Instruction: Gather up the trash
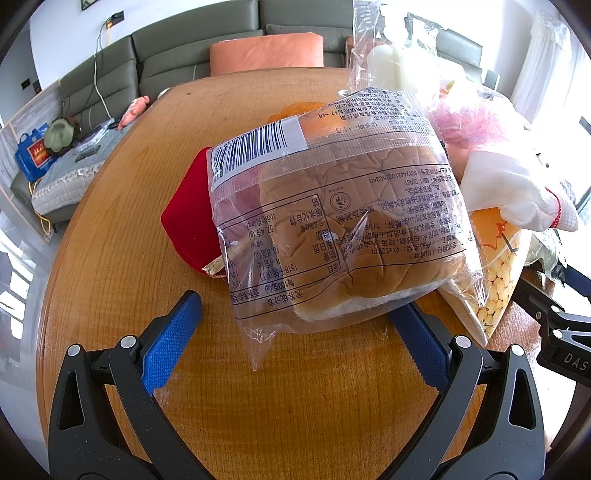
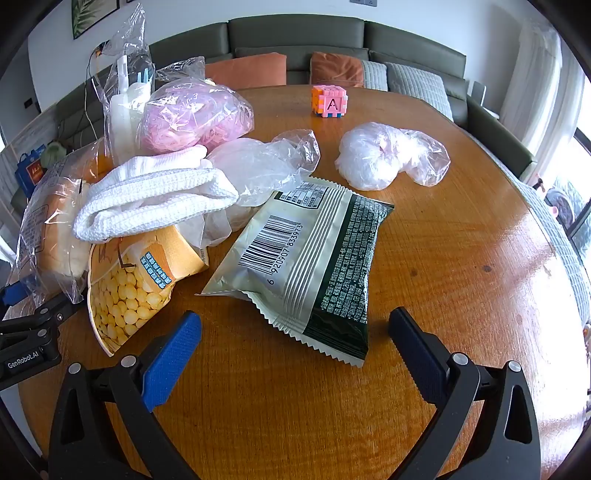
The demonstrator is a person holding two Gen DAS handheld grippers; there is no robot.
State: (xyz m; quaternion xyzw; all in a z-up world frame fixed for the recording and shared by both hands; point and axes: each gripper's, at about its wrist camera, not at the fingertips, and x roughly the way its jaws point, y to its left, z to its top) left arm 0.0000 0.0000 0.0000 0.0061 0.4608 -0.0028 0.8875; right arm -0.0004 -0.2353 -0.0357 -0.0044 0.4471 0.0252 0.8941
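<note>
Broadly, a round wooden table [image 2: 443,258] fills both views, with a grey-green sofa [image 2: 295,33] behind it carrying orange cushions.

Largest among the clutter, in the left wrist view, is a clear bag of bread [image 1: 332,221] printed with black Chinese text, a nutrition table reading "1518" and "100", and a white barcode sticker near its top; its lower edge lies between the blue pads of the left gripper [image 1: 295,328], whose jaws stand wide apart and touch nothing that I can make out. Behind the bread sits a red object [image 1: 188,218], partly hidden.

Next in size, in the right wrist view, is a cream-and-dark-green snack packet [image 2: 303,266] lying back-up just ahead of the right gripper [image 2: 295,332], whose jaws are likewise spread wide and not touching it. Its barcode reads "6 920907 833973" (the fine print beside it is too small to read).

Left of it lies an orange-and-yellow snack bag [image 2: 136,280] showing round yellow puffs and a blue label, with a folded white cloth [image 2: 155,195] resting on top. Further back are a pink shredded bundle in clear plastic [image 2: 195,114], crumpled clear wrapping [image 2: 269,162] and a separate wadded plastic bag [image 2: 384,155].

Smallest, a pink-and-orange toy cube [image 2: 330,101] marked "A" stands near the far edge. The neighbouring gripper body reads "GenRobot.AI".
</note>
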